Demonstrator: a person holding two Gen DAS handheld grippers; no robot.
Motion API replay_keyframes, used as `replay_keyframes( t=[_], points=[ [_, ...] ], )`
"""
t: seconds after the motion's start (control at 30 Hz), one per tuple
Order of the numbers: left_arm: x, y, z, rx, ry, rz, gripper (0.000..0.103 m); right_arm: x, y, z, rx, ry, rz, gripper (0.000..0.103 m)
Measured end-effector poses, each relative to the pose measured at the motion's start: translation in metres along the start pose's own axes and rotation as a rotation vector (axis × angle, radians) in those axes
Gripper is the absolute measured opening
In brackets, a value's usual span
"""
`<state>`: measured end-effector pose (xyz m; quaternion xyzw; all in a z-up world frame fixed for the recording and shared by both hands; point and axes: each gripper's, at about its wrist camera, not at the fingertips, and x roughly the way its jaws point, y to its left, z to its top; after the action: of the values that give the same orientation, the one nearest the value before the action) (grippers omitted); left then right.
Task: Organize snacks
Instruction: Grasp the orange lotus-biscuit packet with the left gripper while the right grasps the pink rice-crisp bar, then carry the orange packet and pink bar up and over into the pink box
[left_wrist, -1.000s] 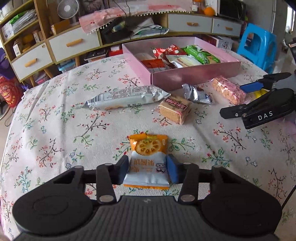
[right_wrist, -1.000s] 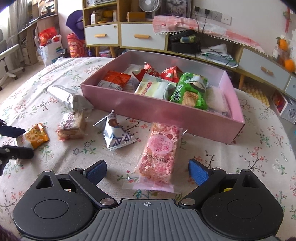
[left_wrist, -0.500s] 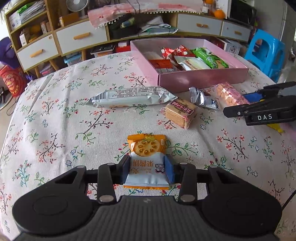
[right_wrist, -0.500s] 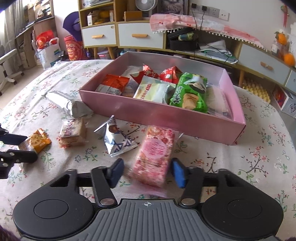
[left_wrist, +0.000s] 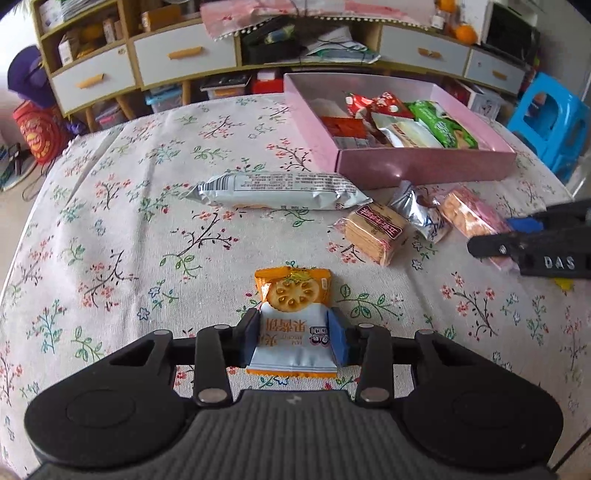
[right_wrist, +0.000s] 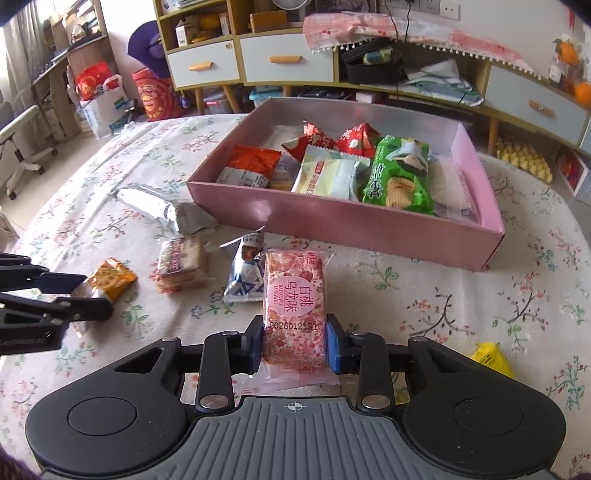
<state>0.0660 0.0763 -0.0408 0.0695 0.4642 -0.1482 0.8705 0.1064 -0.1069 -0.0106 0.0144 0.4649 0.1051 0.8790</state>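
My left gripper (left_wrist: 293, 332) is shut on an orange and pale blue biscuit packet (left_wrist: 291, 295), which sits low over the flowered tablecloth. In the right wrist view my right gripper (right_wrist: 295, 332) has its jaws closing, and both blue pads press the sides of a pink snack bar (right_wrist: 295, 291). The pink box (right_wrist: 351, 225) stands just beyond it on the table and holds several packets. The same box (left_wrist: 424, 166) shows at the far right in the left wrist view.
Loose on the cloth lie a long silver packet (left_wrist: 277, 190), a square brown biscuit pack (left_wrist: 376, 232), a small silver-blue packet (left_wrist: 421, 214) and a yellow packet (right_wrist: 491, 358). Low cabinets (left_wrist: 184, 62) line the back and a blue stool (left_wrist: 550, 122) stands beside the table.
The right gripper's wide jaws have closed in onto the pink snack bar. The left gripper has kept its grip on the biscuit packet and rolled a little.
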Motion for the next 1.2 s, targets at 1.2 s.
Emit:
replay_keyframes(
  t=[1.2],
  points=[
    [-0.008, 0.024, 0.012, -0.193, -0.007, 0.017, 0.036, -0.008, -0.029, 0.013, 0.285, -0.002, 0.145, 0.031]
  ],
)
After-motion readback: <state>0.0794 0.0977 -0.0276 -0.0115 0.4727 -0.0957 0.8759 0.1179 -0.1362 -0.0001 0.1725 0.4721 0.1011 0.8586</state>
